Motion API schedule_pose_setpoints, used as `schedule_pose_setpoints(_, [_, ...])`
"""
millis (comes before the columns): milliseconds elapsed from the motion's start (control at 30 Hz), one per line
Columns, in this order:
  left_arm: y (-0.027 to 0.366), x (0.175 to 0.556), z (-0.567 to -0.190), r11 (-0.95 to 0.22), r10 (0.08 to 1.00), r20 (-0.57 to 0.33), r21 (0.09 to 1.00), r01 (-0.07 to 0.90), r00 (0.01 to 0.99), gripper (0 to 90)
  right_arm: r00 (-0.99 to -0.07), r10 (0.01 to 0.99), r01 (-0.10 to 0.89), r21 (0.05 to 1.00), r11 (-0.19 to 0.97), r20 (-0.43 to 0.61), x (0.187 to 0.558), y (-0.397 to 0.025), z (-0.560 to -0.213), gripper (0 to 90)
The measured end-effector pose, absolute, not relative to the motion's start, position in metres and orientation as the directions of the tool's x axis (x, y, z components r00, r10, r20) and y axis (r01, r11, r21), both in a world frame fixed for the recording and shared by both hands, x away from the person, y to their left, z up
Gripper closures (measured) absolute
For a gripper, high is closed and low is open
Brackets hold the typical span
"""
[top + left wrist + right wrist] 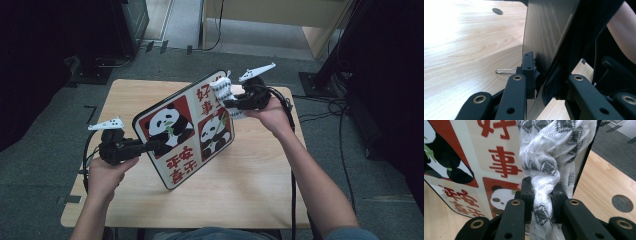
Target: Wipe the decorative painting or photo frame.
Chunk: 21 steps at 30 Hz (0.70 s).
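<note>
A room floored in grey carpet (45,165) is being seen from above, with dark equipment at the left and right edges and black cables (330,107) trailing across the carpet to the right. A pale wooden cabinet (280,15) is standing at the far side. In the middle, a light wooden table (240,195) with rounded corners is being worked at; a round dark cable hole (622,203) is set into its top. Above the table, a large rounded board (187,130), printed with pandas and red Chinese characters, is being held tilted on edge, its lower corner near the tabletop. Its left edge is being clamped by the left gripper (152,146), whose jaws are closed narrowly on the thin panel; in the left gripper view a plain grey back face (544,32) is being shown. At the board's upper right corner, a white and grey knitted cloth (544,165) is being pressed against the printed face, pinched tightly between the jaws of the right gripper (543,192). Both forearms are being extended from the bottom edge
</note>
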State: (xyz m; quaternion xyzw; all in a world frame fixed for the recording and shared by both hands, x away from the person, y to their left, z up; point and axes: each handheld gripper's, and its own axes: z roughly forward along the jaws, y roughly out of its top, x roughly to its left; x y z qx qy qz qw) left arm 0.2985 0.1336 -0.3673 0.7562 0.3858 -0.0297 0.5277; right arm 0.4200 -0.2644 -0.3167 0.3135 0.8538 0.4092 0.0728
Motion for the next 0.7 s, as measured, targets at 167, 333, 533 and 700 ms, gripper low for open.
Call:
schedule_pose_setpoints(167, [0.134,0.299,-0.368,-0.144,0.547,-0.458,0.773,0.617,0.701,76.9,-0.788,0.597,0.488,0.744,0.457,0.150,0.418,-0.267,-0.325,78.7])
schedule_pose_setpoints(333, [0.134,0.299,-0.368,-0.143,0.547,-0.458,0.773,0.618,0.701,76.8,-0.786,0.601,0.485,0.749,0.452,0.146,0.417,-0.269,-0.332,78.8])
schedule_pose_setpoints(533, [0.135,0.300,-0.368,-0.140,0.545,-0.461,0.773,0.618,0.700,76.8,-0.785,0.601,0.488,0.746,0.453,0.148,0.416,-0.272,-0.340,78.8])
schedule_pose_setpoints(700, [0.134,0.299,-0.368,-0.140,0.546,-0.461,0.773,0.619,0.699,76.8,-0.777,0.605,0.507,0.744,0.436,0.174,0.416,-0.275,-0.345,78.9])
